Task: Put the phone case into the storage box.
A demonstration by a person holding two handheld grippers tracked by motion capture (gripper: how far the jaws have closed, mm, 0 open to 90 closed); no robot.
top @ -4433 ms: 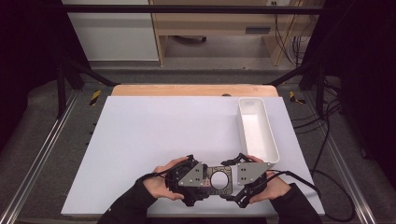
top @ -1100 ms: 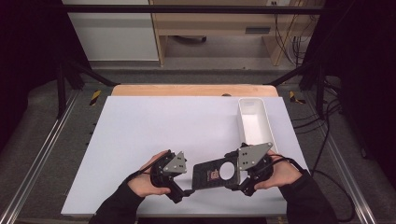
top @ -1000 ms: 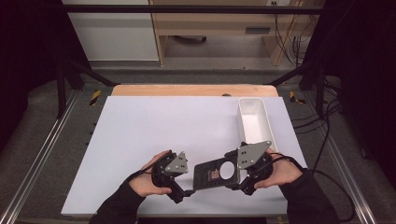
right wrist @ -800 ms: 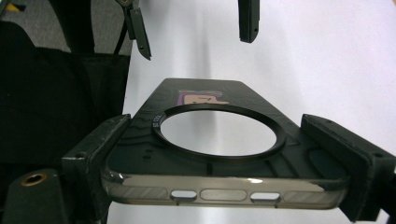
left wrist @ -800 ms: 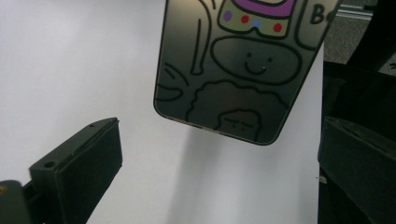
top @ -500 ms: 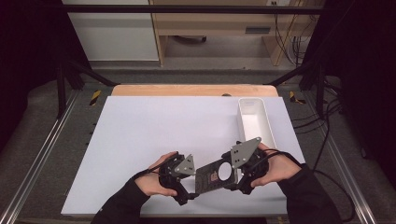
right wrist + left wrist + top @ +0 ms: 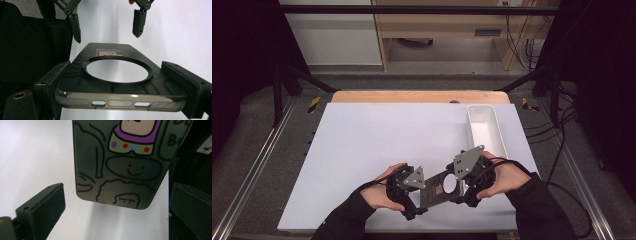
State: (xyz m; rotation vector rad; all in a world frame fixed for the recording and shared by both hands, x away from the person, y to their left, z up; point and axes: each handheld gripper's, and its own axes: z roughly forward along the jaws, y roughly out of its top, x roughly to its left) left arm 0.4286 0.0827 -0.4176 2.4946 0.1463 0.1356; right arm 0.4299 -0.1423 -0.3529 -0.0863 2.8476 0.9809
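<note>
Gripping phone case (image 7: 117,82) edges, table (image 7: 362,145) open.

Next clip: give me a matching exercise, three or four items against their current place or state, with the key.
Items:
1. phone case
2. left gripper
3. right gripper
4. white bin

States:
A. open, jaws either side of the case's end, not touching
B. on the table, far right
C. clamped by its sides, held above the table
D. shut on the case

Pairs: 1-C, 2-A, 3-D, 4-B

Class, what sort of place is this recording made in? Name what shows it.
Probably a lab workbench: a white tabletop in a black metal frame, loose cables trailing beside it, wooden furniture behind.
</note>
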